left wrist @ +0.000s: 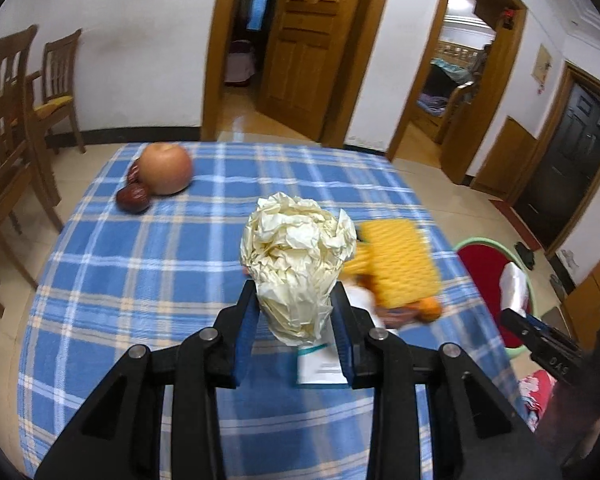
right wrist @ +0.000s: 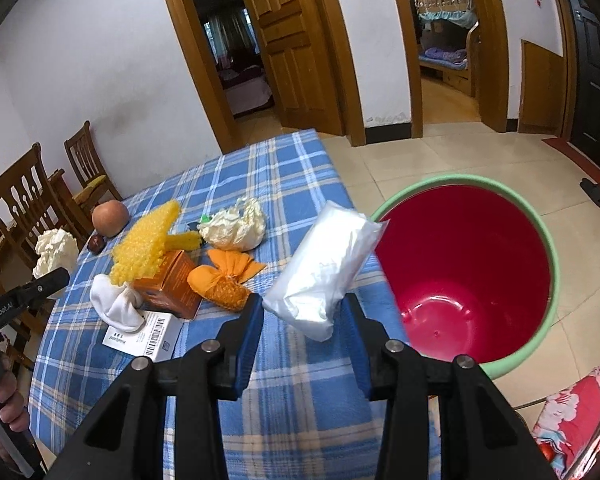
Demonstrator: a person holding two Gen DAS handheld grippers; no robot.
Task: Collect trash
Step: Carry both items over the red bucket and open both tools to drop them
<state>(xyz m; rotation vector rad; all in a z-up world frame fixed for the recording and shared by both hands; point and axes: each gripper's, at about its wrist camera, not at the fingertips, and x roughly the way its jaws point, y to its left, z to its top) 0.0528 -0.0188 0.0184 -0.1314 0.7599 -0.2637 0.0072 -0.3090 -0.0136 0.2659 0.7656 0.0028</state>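
Table edge (right wrist: 340, 184) meets red bucket (right wrist: 472, 280); floor (right wrist: 440, 156) beyond.

We see a tablecloth (left wrist: 140, 272) checked in blue with white and pale peach lines, a cream crumpled paper ball (left wrist: 296, 256), a yellow foam net (right wrist: 148, 244), an orange box (right wrist: 172, 284) and an orange cloth pouch (right wrist: 220, 280). The bucket (right wrist: 548, 248) is red inside with a pale green rim, the plastic bag (right wrist: 328, 272) is cloudy white, and the apple (left wrist: 166, 168) is reddish tan. Both tools are black with blue pads (right wrist: 248, 340), and the doors (left wrist: 312, 40) are honey-brown wood.
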